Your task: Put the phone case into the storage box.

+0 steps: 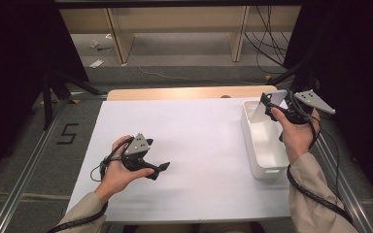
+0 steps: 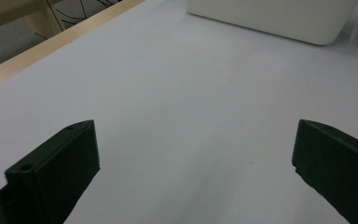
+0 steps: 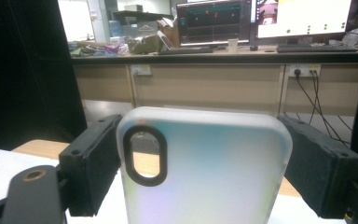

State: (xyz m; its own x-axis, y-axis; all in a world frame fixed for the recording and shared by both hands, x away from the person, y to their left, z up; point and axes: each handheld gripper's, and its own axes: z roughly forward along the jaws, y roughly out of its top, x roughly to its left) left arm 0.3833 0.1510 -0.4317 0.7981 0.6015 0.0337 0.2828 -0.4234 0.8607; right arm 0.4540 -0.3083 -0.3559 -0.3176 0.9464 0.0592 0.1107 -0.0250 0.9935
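Two grippers are at work as we look down in the high view. Our right gripper point(image 1: 272, 108) holds a phone case point(image 1: 268, 104) upright above the far end of a white bin point(image 1: 253, 145), which stands at the right side of the desk point(image 1: 194, 145). Our left gripper point(image 1: 161, 167) rests low over the bare white sheet, well apart from the bin, carrying nothing.

From the left gripper view, we see its two black jaws standing wide open over the matte white surface with nothing between them. A rounded corner of the white bin point(image 2: 279, 18) sits ahead, smooth and glossy like moulded plastic, and a pale wood edge point(image 2: 51, 46) runs along the sheet's far side.

Through the right gripper view, the phone case point(image 3: 205, 172) shows frosted and translucent, with rounded corners and a dark-rimmed oval camera cutout. The right gripper point(image 3: 200, 168) has its padded jaws closed on the case's two long edges.

We judge the case light, thin and somewhat flexible, with a slick surface. Gripping across the side edges suits it best, since the rims are its stiffest part. Squeezing harder could bow it, and a loose hold might let it slip.
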